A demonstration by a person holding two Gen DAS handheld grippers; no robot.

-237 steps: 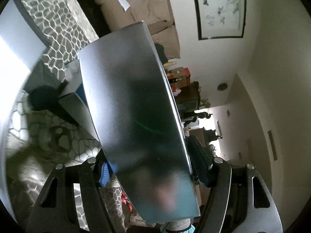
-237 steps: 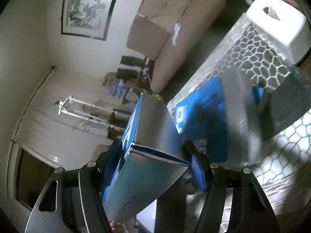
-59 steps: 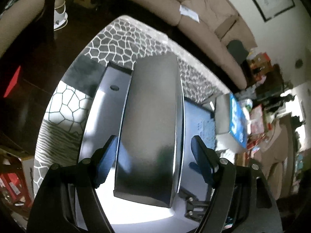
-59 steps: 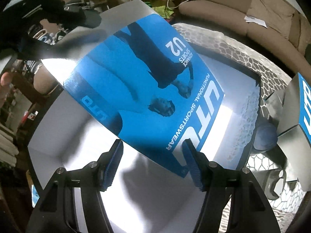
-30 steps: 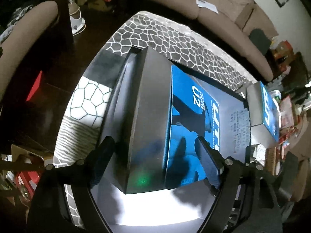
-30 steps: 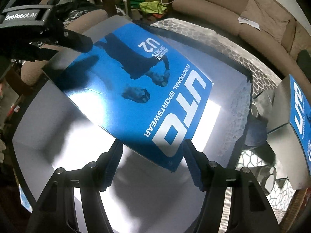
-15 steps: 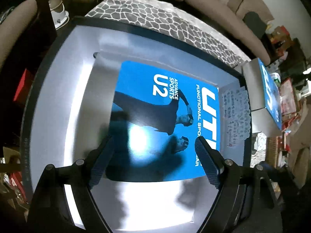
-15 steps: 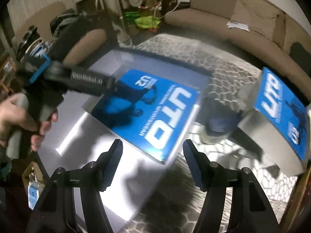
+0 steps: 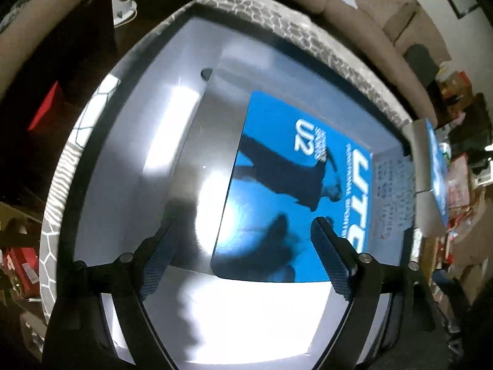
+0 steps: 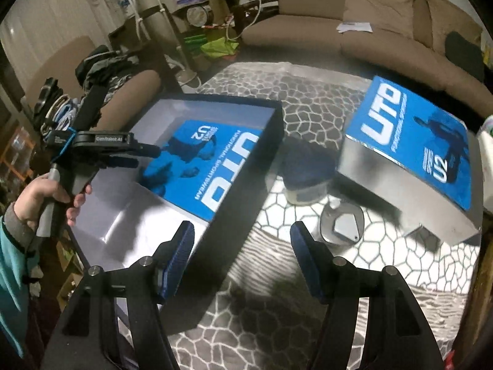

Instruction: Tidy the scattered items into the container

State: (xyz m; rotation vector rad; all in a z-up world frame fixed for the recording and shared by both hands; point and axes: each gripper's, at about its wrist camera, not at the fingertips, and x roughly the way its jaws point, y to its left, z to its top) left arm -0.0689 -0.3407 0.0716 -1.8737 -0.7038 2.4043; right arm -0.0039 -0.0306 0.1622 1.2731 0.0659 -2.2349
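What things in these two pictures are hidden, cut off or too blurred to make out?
- Container: its near end is cut off behind the right gripper in the right wrist view.
- Blue box in the container: its lower edge is hidden by the left gripper and its shadow in the left wrist view; the small print is blurred.
- Second blue box: motion blur smears its far end.
- Small dark thing between them: too blurred to identify.

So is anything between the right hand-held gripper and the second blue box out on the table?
Nothing blocks it. The right hand-held gripper is empty, and only patterned cloth lies before the second blue box. A small container and metal piece sit left of that path.
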